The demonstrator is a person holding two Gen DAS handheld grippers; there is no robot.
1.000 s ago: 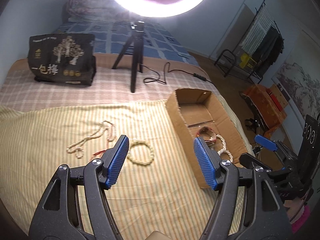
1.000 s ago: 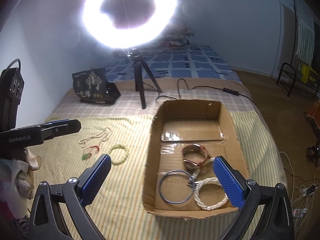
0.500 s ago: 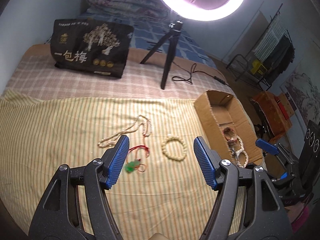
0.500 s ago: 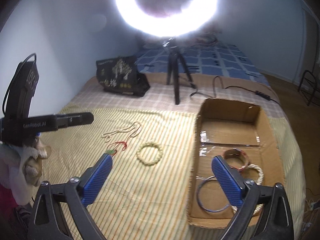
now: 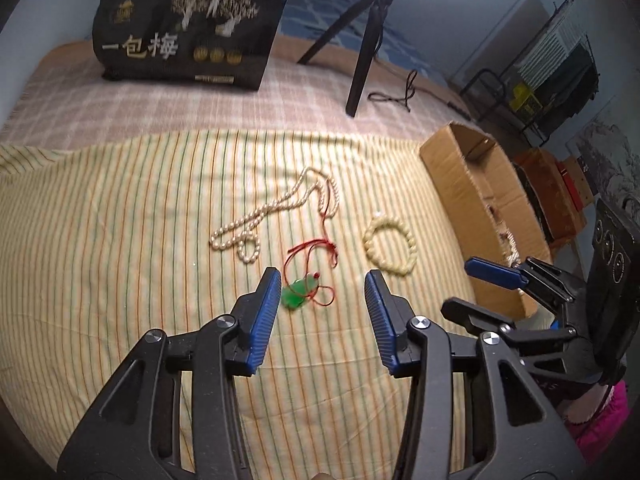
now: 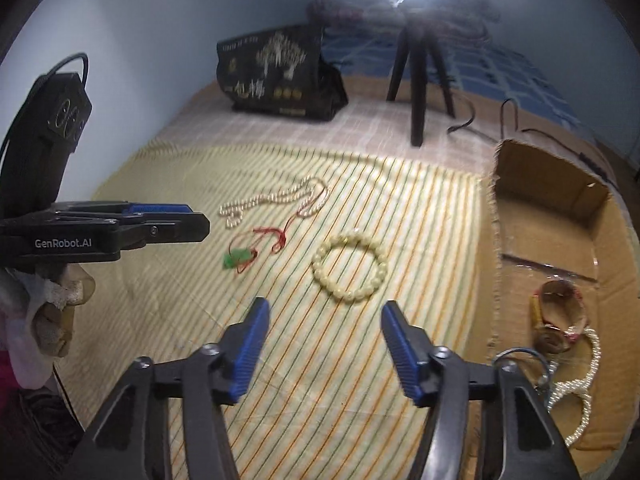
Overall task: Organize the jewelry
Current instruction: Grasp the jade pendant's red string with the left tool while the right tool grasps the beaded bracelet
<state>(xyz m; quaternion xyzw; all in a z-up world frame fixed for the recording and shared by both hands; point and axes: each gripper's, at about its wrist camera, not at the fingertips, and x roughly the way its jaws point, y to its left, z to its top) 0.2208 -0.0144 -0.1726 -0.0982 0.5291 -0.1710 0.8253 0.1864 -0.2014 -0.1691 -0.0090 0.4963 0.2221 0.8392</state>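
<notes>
On the striped cloth lie a pearl necklace [image 5: 276, 212] [image 6: 276, 200], a green pendant on a red cord [image 5: 298, 298] [image 6: 238, 258] and a cream bead bracelet [image 5: 390, 246] [image 6: 350, 266]. My left gripper [image 5: 320, 282] is open and empty, just short of the pendant. My right gripper [image 6: 324, 312] is open and empty, just short of the bracelet. The cardboard box [image 5: 452, 168] [image 6: 494, 264] at the right holds several bracelets, among them a white bead one [image 6: 576, 396].
A black printed bag [image 5: 188, 24] and a ring-light tripod [image 5: 366, 52] stand at the back of the bed. A cable [image 5: 394, 94] trails by the tripod. A clothes rack [image 5: 556, 72] and boxes stand on the floor at the right.
Both grippers have swung left, away from the box, and come down closer to the cloth. The left now faces the pendant, the right faces the cream bracelet.
</notes>
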